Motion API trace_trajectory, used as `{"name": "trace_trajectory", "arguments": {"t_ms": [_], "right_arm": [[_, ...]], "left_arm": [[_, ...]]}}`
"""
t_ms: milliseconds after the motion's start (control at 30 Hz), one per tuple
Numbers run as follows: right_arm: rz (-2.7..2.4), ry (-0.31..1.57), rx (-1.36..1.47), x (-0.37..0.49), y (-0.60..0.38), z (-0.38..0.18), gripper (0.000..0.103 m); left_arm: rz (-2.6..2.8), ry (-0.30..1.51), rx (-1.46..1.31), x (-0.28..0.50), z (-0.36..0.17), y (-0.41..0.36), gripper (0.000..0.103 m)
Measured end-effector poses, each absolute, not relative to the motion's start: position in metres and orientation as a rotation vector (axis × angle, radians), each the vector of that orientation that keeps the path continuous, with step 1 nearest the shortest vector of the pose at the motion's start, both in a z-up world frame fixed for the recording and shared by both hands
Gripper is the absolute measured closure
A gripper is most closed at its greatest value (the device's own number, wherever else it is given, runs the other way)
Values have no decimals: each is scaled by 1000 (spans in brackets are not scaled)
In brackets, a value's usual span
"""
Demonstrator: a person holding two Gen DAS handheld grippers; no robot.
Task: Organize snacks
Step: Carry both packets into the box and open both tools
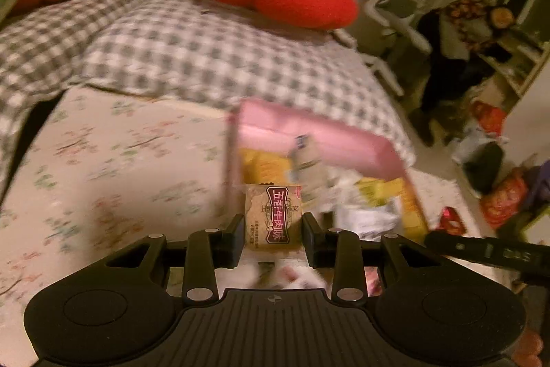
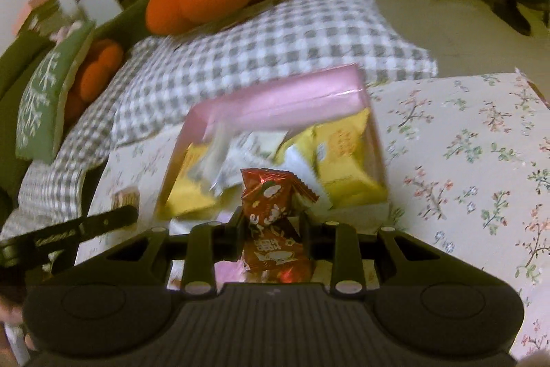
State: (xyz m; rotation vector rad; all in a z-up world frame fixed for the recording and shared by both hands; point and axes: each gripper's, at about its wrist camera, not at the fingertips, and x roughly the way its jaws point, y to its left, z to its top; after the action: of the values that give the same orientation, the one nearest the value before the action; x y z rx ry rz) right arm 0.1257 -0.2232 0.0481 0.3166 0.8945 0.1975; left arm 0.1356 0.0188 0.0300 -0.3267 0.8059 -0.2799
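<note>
A floral sheet (image 2: 464, 160) covers the bed, with a checked pillow (image 1: 213, 57) at twelve o'clock. On it sits a pink box (image 2: 282, 98) of yellow and white snacks. The left tool (image 1: 273, 226) grips a tan snack packet (image 1: 274, 215); the right tool (image 2: 271, 222) pinches a red snack packet (image 2: 271, 195), both just before the box.
</note>
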Motion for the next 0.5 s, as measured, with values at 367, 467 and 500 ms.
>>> {"name": "trace_trajectory", "arguments": {"t_ms": [367,467,500], "right_arm": [[113,837,440,148,-251,38,75],[102,838,444,152,-252,31,74],[105,842,445,153,-252,29,74]], "left_arm": [[-404,797,-268,161,12,-27,71],[-414,813,-266,167,1,-30,71],[-416,818,-265,170,-2,-31,71]]}}
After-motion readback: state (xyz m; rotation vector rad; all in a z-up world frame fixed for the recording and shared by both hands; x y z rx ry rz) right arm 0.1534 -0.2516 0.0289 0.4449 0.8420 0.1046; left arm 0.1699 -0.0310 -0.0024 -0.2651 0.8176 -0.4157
